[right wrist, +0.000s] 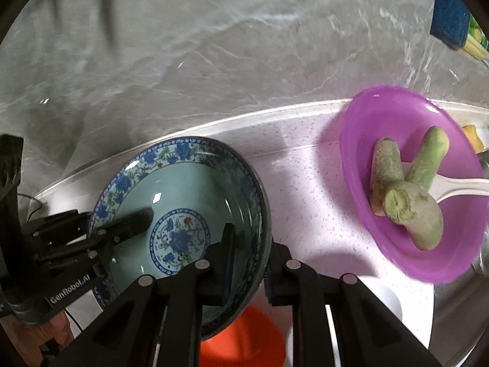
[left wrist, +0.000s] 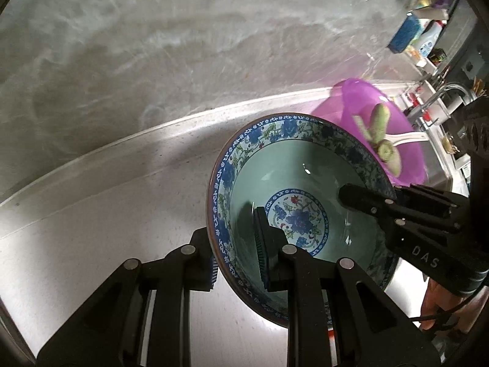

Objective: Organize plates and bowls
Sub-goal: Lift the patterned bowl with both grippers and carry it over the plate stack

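Observation:
A celadon bowl with a blue floral rim [left wrist: 305, 183] is held above the white counter by both grippers. My left gripper [left wrist: 238, 250] is shut on its near-left rim, one finger inside and one outside. My right gripper [right wrist: 247, 263] is shut on the opposite rim [right wrist: 259, 214] in the same way; it also shows in the left wrist view [left wrist: 366, 198]. The left gripper shows in the right wrist view [right wrist: 122, 226]. A purple bowl [right wrist: 397, 128] with green vegetable pieces [right wrist: 409, 211] and a white spoon [right wrist: 458, 186] stands to the right.
An orange bowl [right wrist: 244, 336] and a white cup [right wrist: 382, 302] lie below the held bowl. A grey marble wall [left wrist: 152, 46] backs the white counter [left wrist: 107, 229]. A sink and faucet [left wrist: 452, 91] and shelf clutter with a blue sponge [left wrist: 403, 33] sit at far right.

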The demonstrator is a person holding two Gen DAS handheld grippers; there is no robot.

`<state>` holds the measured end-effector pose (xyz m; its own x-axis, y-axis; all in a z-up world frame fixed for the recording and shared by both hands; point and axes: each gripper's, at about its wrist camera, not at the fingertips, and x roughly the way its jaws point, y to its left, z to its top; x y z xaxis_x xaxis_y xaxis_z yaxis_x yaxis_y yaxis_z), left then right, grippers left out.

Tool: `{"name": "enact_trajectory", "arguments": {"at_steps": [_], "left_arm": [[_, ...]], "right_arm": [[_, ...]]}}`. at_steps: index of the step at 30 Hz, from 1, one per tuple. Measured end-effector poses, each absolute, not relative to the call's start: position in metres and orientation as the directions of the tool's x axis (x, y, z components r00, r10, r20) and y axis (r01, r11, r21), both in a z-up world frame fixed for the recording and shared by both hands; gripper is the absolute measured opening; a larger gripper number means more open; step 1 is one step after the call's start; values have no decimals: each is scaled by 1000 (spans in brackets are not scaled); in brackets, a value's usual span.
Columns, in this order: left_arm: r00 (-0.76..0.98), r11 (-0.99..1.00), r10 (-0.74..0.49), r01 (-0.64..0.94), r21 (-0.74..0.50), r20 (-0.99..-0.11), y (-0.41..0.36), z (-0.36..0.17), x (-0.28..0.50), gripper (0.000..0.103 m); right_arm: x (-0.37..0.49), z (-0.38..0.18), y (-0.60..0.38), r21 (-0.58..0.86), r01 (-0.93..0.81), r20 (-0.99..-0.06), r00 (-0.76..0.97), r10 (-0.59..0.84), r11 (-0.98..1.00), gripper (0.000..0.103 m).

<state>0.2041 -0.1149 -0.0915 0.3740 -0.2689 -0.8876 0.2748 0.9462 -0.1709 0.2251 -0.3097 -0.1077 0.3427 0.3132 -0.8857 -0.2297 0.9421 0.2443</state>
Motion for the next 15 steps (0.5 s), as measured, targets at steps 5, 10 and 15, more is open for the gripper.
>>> {"name": "enact_trajectory", "arguments": {"at_steps": [5, 10, 15], "left_arm": [[402, 944, -272, 286, -163, -874, -119, -66, 167, 18], [406, 940, -285, 297, -169, -868, -122, -54, 122, 18], [398, 932, -305, 310, -186, -865, -127, -53, 68, 18]], "right_arm": [[197, -90, -317, 252, -265, -866, 368, 339, 931, 18], [157, -65, -325, 224, -314, -845, 409, 344, 923, 18], [111, -55, -333, 216, -333, -833, 428, 351, 918, 18]]}}
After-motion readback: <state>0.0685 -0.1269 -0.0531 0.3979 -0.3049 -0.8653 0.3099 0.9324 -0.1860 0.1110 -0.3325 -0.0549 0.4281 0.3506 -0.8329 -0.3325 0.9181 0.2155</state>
